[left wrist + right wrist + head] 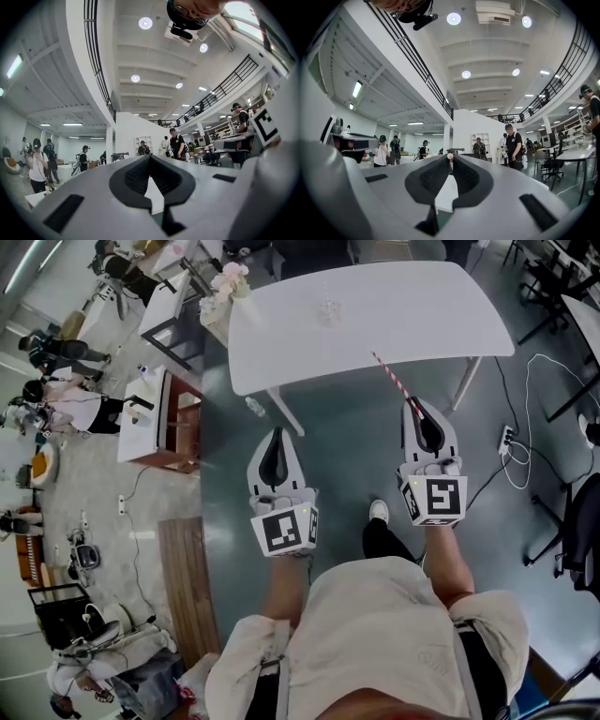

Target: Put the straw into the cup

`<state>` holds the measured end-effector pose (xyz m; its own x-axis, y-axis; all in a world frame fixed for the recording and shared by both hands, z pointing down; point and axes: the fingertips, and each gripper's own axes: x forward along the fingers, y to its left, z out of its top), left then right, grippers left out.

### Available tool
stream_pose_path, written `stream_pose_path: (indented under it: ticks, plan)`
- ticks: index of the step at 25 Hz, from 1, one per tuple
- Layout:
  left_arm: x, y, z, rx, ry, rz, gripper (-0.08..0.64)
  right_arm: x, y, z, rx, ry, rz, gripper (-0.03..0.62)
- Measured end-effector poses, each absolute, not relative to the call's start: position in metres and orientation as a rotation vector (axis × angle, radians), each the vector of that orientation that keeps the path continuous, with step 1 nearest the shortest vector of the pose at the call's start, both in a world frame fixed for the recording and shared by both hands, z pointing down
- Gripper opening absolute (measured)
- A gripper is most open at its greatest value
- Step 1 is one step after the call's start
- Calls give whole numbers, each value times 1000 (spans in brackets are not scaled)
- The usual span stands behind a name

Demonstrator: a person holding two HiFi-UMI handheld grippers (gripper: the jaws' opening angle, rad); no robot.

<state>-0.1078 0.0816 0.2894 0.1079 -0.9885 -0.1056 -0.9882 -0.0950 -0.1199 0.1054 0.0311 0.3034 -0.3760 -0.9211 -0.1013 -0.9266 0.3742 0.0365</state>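
Note:
A clear cup (328,311) stands on the white table (422,306), near its far middle. The red-and-white striped straw (392,377) slants up and to the left from my right gripper (413,405), which is shut on its lower end. In the right gripper view the straw's round end (450,156) shows between the closed tips. My left gripper (277,431) is level with it on the left, shut with nothing in it (150,157). Both grippers are held over the floor, short of the table's near edge. The straw (202,151) also shows at the right of the left gripper view.
Table legs (286,412) reach the grey floor in front of me. A brown cabinet (178,423) and pink flowers (230,279) are to the left. A power strip with cables (507,440) lies at the right. Several people stand around the hall.

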Motion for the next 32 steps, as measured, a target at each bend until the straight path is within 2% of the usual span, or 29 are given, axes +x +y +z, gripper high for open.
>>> stream_pose_path:
  ticks: [15,32]
  plan:
    - [-46,-28,282,-2172,1998,-45,5,156,-90,314,-1633,2576,58,23]
    - [-86,-138,309,-2221,2023,11,5,118,-195,327,-1695,2623,97,23]
